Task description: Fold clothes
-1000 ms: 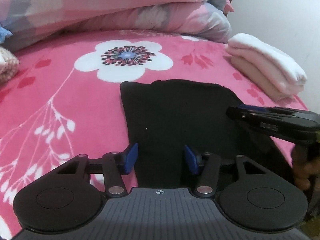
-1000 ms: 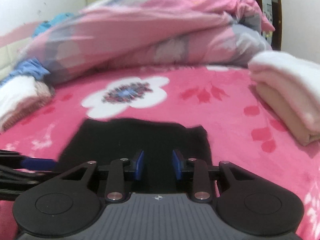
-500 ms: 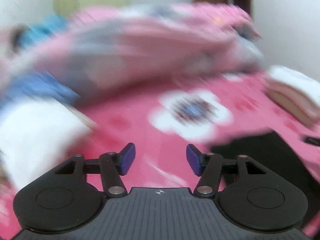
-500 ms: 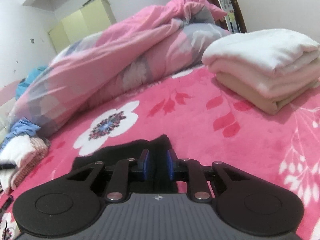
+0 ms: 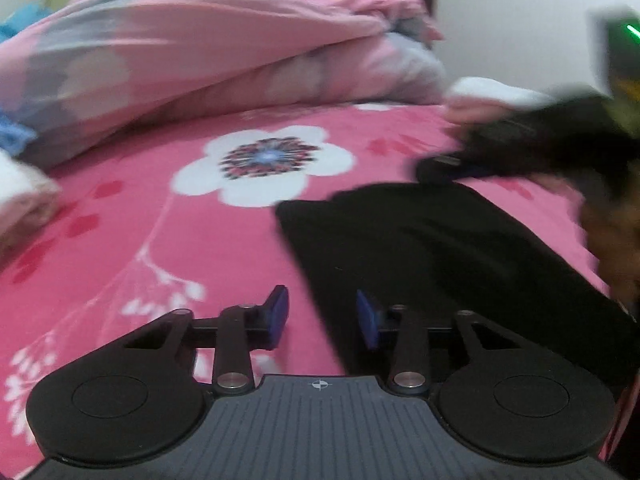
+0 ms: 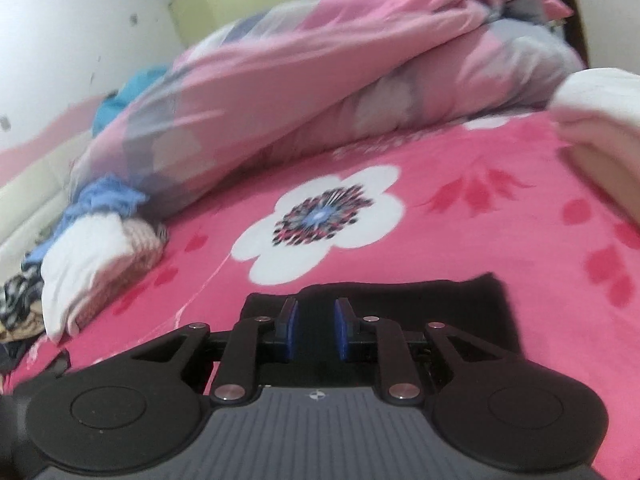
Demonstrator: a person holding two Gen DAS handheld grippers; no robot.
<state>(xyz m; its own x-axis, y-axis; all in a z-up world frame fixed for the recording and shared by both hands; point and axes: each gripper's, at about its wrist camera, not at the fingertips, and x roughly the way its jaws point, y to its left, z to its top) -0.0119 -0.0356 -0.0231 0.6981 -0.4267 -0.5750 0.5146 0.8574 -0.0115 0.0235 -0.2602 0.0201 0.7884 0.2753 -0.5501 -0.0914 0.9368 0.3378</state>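
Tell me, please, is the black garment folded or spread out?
Folded: the black garment lies flat on the pink bedspread as a compact rectangle with straight edges.

A black garment (image 5: 440, 264) lies flat on the pink flowered bed, folded into a long panel with straight, even edges.

In the left wrist view the right tool (image 5: 444, 166) is smeared by motion, so how its jaws stand cannot be read there, and the person's hand (image 5: 612, 240) behind it is a brown blur cut by the right edge. The flat black cloth garment (image 5: 440, 264) runs under the left tool's body, hiding its near edge. In the right wrist view the folded cream and white towel stack (image 6: 600, 132) is blurred and cropped at the right edge.
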